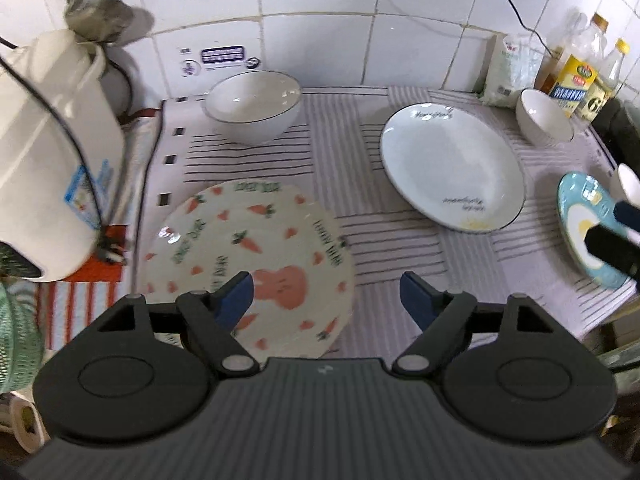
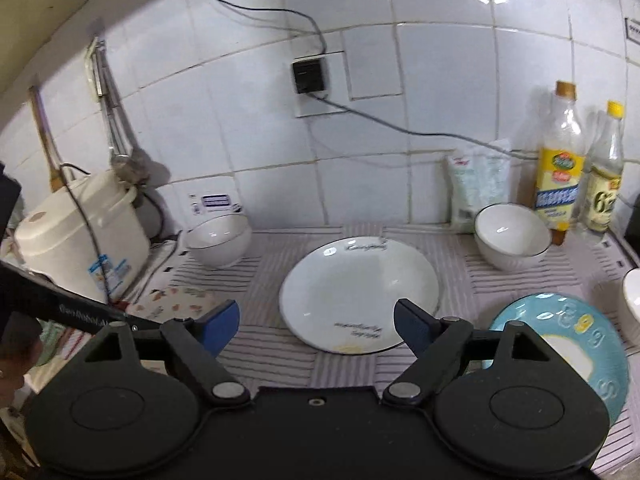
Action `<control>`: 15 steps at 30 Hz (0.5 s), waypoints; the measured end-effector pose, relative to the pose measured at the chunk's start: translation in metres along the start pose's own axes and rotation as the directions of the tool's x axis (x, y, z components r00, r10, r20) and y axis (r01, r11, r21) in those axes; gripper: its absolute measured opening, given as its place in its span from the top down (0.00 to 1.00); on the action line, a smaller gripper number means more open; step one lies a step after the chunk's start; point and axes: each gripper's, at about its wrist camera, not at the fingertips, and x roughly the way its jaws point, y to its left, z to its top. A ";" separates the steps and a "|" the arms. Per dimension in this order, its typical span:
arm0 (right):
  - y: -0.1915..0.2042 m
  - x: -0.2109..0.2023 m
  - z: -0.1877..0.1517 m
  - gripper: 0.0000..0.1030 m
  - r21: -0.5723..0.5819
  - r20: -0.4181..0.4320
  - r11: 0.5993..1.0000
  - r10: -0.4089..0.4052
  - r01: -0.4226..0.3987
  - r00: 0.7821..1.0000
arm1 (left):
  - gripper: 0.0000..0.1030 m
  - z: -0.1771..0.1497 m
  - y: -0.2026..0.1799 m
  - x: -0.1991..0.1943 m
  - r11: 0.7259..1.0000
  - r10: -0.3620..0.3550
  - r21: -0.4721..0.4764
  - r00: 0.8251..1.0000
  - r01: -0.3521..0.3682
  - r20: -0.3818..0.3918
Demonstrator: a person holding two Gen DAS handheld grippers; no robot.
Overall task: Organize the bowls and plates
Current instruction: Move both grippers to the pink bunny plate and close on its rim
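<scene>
Ceramic carrot plate (image 1: 248,256) lies at the surface's left edge beneath my left gripper (image 1: 326,300), fingers apart, empty. My right gripper (image 2: 316,324), fingers apart, hovers over the white plate (image 2: 360,292) mid-surface; nothing gathered yet, so next I must grasp a rim.

The surface (image 1: 400,240) wears a striped cloth (image 1: 352,160); on it lie three plates (image 1: 452,168), bowls (image 1: 254,106), bottles (image 2: 560,168).

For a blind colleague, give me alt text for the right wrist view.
Open tongs hover over a striped mat holding a white plate, a blue plate and two white bowls, before a tiled wall.
</scene>
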 end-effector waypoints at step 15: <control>0.045 0.034 -0.036 0.15 -0.052 -0.040 0.987 0.150 -0.152 0.988 | 0.22 -0.049 0.056 -0.001 0.999 0.042 -0.039 0.990 -0.037 0.135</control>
